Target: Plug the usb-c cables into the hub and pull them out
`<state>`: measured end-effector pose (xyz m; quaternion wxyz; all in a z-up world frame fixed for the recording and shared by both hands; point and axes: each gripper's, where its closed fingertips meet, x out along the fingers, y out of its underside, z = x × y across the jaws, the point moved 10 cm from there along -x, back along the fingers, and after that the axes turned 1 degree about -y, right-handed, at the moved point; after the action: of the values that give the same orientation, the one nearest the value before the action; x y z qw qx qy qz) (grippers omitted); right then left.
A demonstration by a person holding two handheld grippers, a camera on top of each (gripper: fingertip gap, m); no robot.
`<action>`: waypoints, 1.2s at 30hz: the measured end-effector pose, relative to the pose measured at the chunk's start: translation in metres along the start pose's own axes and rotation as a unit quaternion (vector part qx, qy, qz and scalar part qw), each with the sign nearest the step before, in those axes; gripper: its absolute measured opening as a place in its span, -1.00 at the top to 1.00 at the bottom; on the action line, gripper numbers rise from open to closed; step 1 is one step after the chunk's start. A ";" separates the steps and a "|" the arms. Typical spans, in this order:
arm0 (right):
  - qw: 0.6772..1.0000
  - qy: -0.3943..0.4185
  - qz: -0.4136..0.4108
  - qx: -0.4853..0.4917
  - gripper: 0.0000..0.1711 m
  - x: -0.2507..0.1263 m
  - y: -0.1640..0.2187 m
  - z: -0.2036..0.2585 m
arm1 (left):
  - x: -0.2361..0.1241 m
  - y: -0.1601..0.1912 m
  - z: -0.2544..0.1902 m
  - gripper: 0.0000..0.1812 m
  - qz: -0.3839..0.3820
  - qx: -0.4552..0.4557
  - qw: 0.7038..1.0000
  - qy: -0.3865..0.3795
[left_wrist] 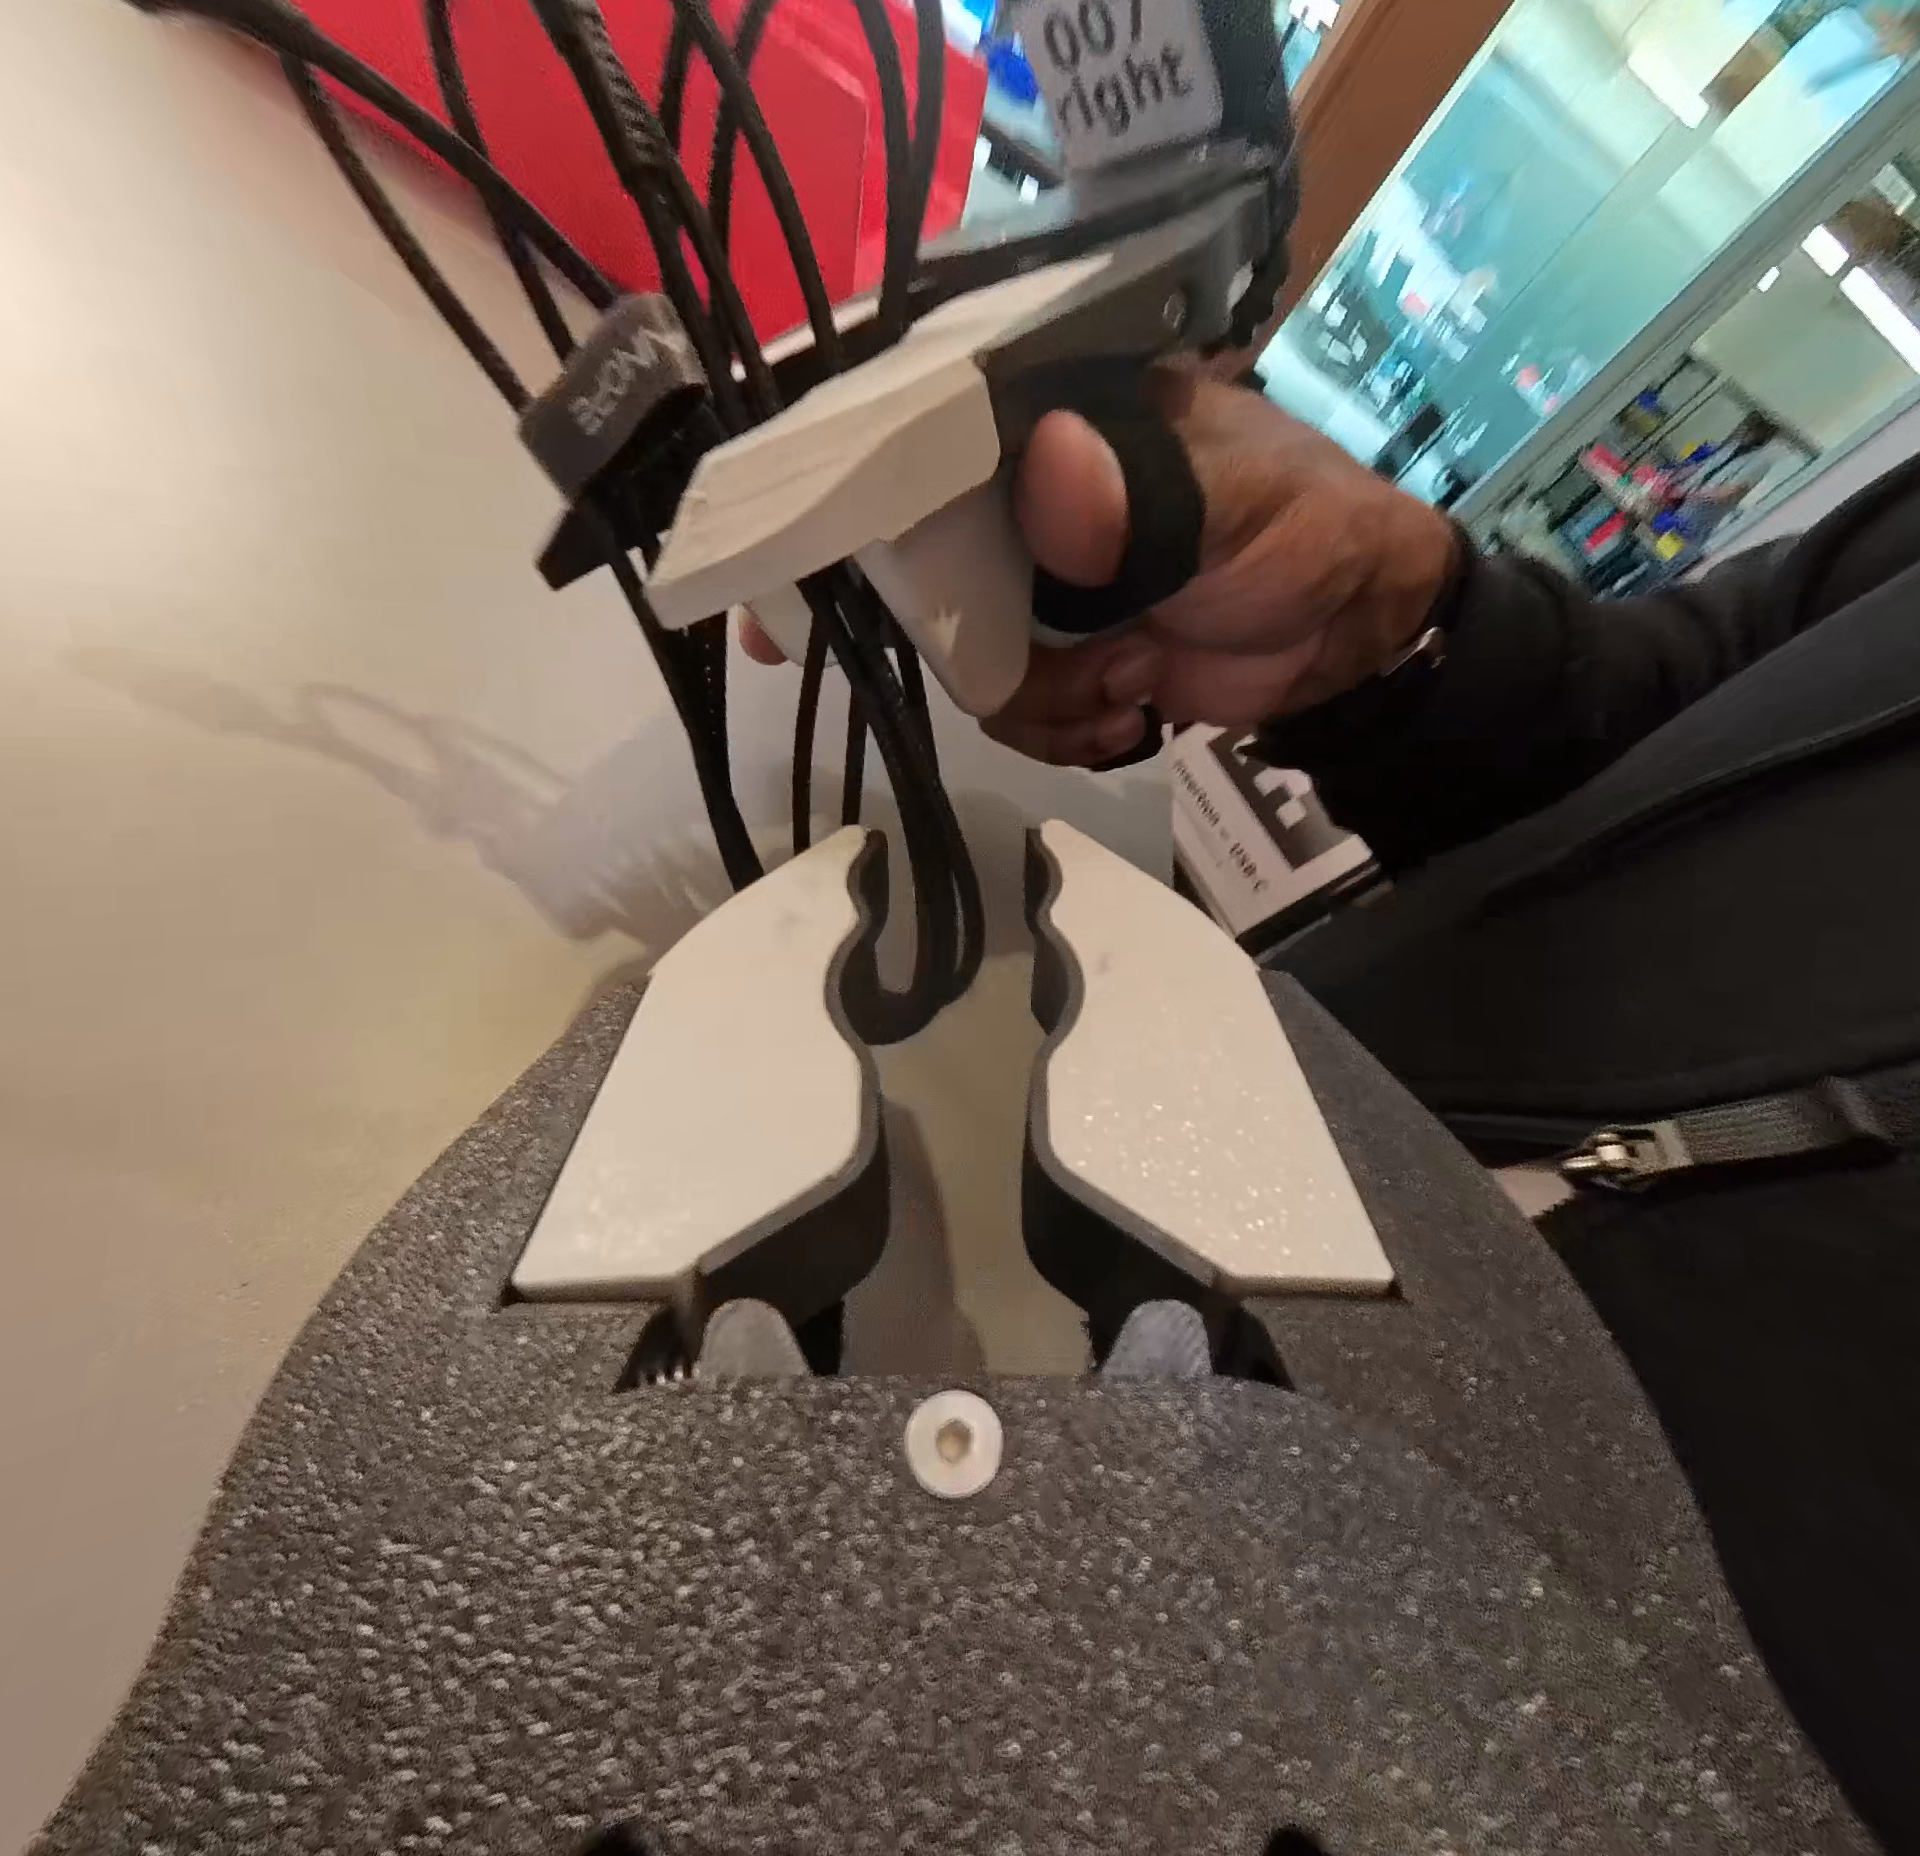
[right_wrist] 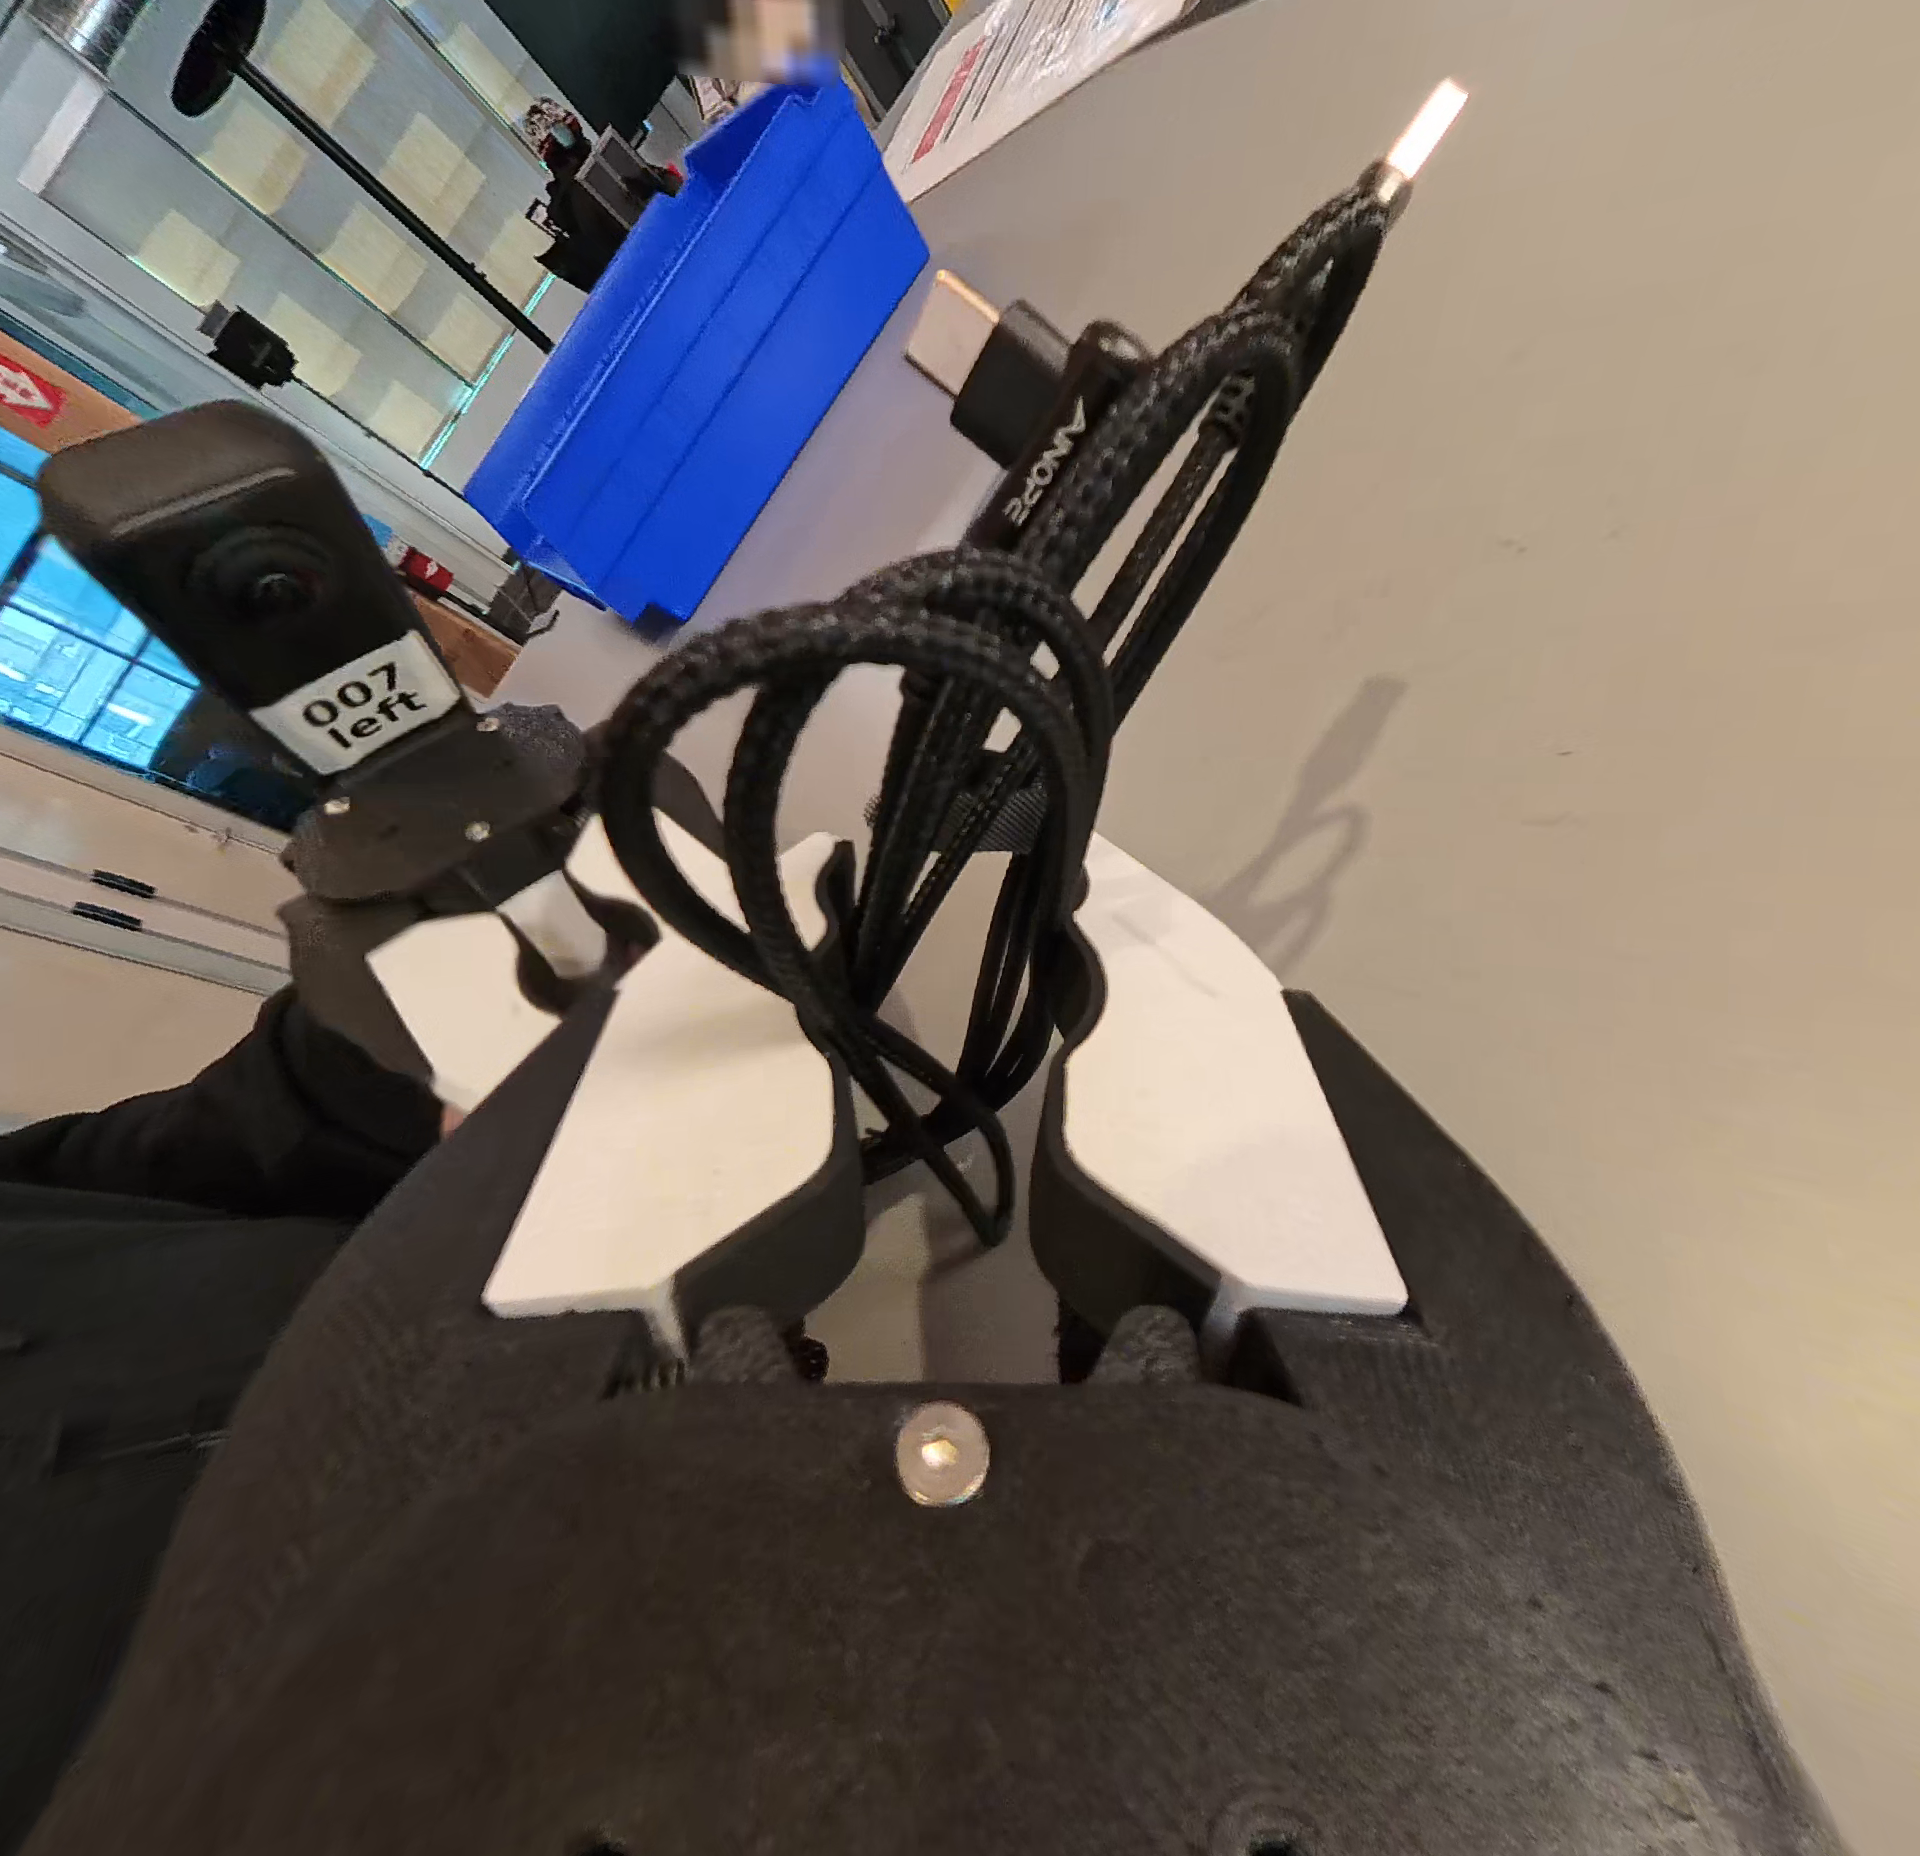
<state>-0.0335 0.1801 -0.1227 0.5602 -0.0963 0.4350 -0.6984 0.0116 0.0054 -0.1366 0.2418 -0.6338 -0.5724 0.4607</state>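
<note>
Cable bundle (right_wrist: 966, 767) (strapped, coiled): clamped in right gripper (right_wrist: 951, 959); left gripper (left_wrist: 951, 933) apart around loops. Risk: snagging, plugs unreachable.

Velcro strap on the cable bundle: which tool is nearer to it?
Right. The right tool grips the cable bundle just beside the velcro strap; the left tool sits at the bundle's hanging loop end, farther from the strap.

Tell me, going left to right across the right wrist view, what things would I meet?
The other handheld gripper with its camera → blue bin → bundle of black braided cables → bare cream table.
</note>
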 end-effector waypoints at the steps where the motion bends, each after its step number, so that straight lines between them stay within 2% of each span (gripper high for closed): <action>1: 1.000 0.002 -0.003 -0.004 0.59 -0.005 -0.003 -0.001 | -0.005 -0.002 0.001 0.72 -0.020 -0.007 1.000 0.006; 4: 1.000 0.016 -0.016 -0.020 0.63 -0.024 -0.014 -0.006 | -0.016 -0.003 0.007 0.72 -0.056 -0.027 0.998 0.012; 7: 0.998 0.042 -0.029 -0.045 0.65 -0.053 -0.030 -0.010 | -0.021 0.003 0.015 0.72 -0.057 -0.037 0.998 0.001; 12: 0.986 0.121 -0.047 -0.105 0.65 -0.134 -0.076 -0.019 | -0.027 0.009 0.019 0.75 -0.075 -0.054 0.996 0.011; 16: 0.954 0.234 -0.022 -0.186 0.65 -0.213 -0.119 -0.034 | -0.026 0.009 0.019 0.75 -0.073 -0.058 0.996 0.016; 19: 0.909 0.296 0.060 -0.288 0.65 -0.245 -0.139 -0.057 | -0.024 0.009 0.020 0.75 -0.066 -0.058 0.996 0.019; 23: 0.826 0.307 0.235 -0.410 0.67 -0.244 -0.133 -0.107 | -0.023 0.009 0.020 0.75 -0.059 -0.061 0.996 0.019; 26: 0.773 0.312 0.356 -0.422 0.66 -0.229 -0.116 -0.149 | -0.023 0.009 0.020 0.75 -0.060 -0.061 0.996 0.011; 29: 0.719 0.285 0.441 -0.455 0.73 -0.213 -0.097 -0.171 | -0.024 0.009 0.022 0.76 -0.070 -0.065 0.995 0.001; 33: 0.680 0.235 0.505 -0.477 0.75 -0.194 -0.082 -0.183 | -0.027 0.009 0.023 0.76 -0.084 -0.070 0.994 -0.010; 36: 0.682 0.215 0.526 -0.461 0.63 -0.184 -0.077 -0.193 | -0.028 0.009 0.023 0.76 -0.089 -0.073 0.993 -0.016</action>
<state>-0.1416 0.4355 -0.1191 0.6113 0.0547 0.7895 -0.0014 -0.0014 -0.0284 -0.1463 0.2254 -0.5889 -0.6623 0.4047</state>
